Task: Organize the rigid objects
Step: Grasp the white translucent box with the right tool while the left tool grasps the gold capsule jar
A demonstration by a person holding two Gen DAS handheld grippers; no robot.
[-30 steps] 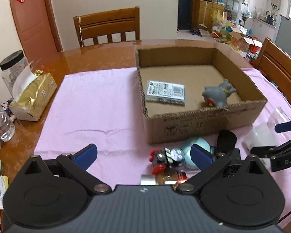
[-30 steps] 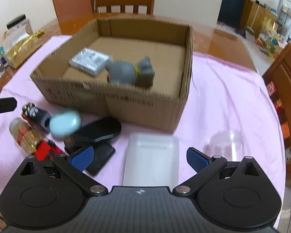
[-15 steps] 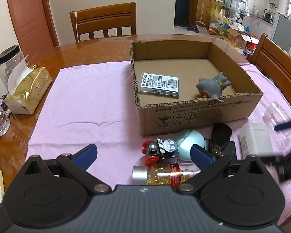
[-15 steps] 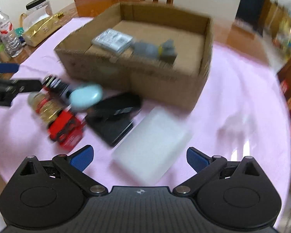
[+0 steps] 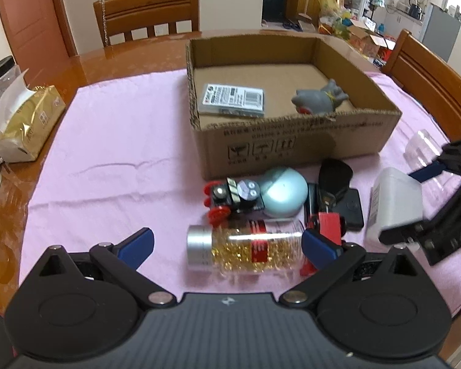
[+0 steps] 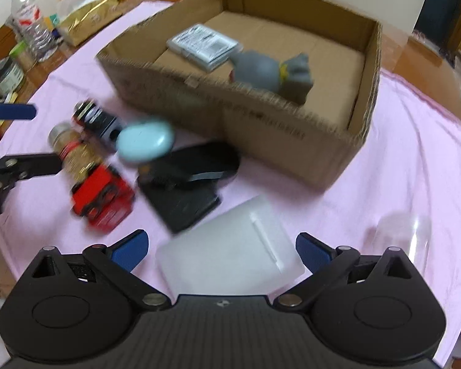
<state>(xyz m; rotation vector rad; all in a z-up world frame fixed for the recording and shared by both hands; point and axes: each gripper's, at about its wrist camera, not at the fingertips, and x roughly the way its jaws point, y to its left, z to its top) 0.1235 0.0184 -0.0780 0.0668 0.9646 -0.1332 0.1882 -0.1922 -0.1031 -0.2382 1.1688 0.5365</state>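
Right now both of your grippers are spread wide and hold nothing. Your left gripper (image 5: 227, 241) hangs over the pink tablecloth (image 5: 113, 141), and between its blue fingertips lies a clear bottle of gold flakes (image 5: 246, 247) on its side, silver cap toward your left finger. Just beyond the bottle sit a small black toy car with red wheels (image 5: 230, 201) and a pale teal egg-shaped case (image 5: 284, 195), touching each other. To the right of those you have a black case (image 5: 341, 190) and a red toy truck (image 5: 329, 224) beside your right finger.

Your right gripper (image 6: 221, 247) frames a translucent white plastic box (image 6: 230, 258), which lies flat between its fingers, apart from both pads. A clear plastic cup (image 6: 402, 233) lies off to its right.

Ahead of both grippers stands the open cardboard box (image 5: 292, 147). Inside it, a flat grey packet with a barcode label (image 5: 233, 100) lies toward the left, and a grey toy figure (image 5: 318, 100) rests against the near wall on the right.

Far to your left gripper's left, a gold tissue pack (image 5: 27, 123) sits on the wooden table (image 5: 86, 61).
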